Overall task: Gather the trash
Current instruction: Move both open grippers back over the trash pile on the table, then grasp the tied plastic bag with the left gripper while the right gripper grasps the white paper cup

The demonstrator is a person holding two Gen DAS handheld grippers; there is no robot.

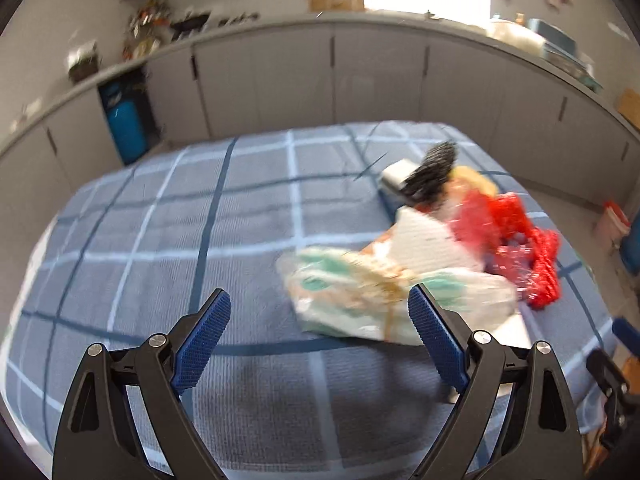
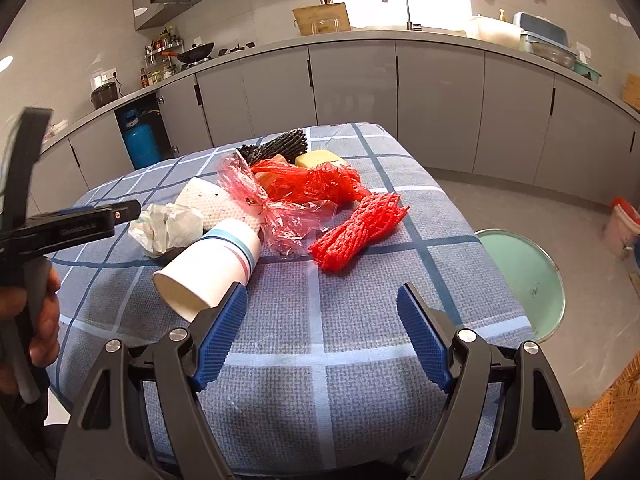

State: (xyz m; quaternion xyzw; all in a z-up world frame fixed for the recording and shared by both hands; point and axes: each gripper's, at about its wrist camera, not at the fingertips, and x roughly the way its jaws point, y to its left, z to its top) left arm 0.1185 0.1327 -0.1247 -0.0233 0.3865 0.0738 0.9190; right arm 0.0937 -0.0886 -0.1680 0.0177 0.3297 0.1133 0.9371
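A heap of trash lies on the blue checked tablecloth (image 2: 320,344): a tipped paper cup (image 2: 212,266), a crumpled white and green wrapper (image 2: 166,228), a paper towel (image 2: 208,200), red plastic film (image 2: 276,216), red mesh netting (image 2: 358,228), black foam netting (image 2: 276,146) and a yellow sponge (image 2: 318,158). My right gripper (image 2: 322,334) is open and empty, just short of the cup. My left gripper (image 1: 320,338) is open and empty, close to the blurred wrapper (image 1: 360,300); it also shows in the right wrist view (image 2: 120,210), beside the wrapper.
A green round bin (image 2: 524,276) stands on the floor right of the table. A woven basket (image 2: 612,420) is at the lower right. Grey kitchen cabinets (image 2: 360,84) run behind, with a blue gas cylinder (image 2: 140,140) in an open bay.
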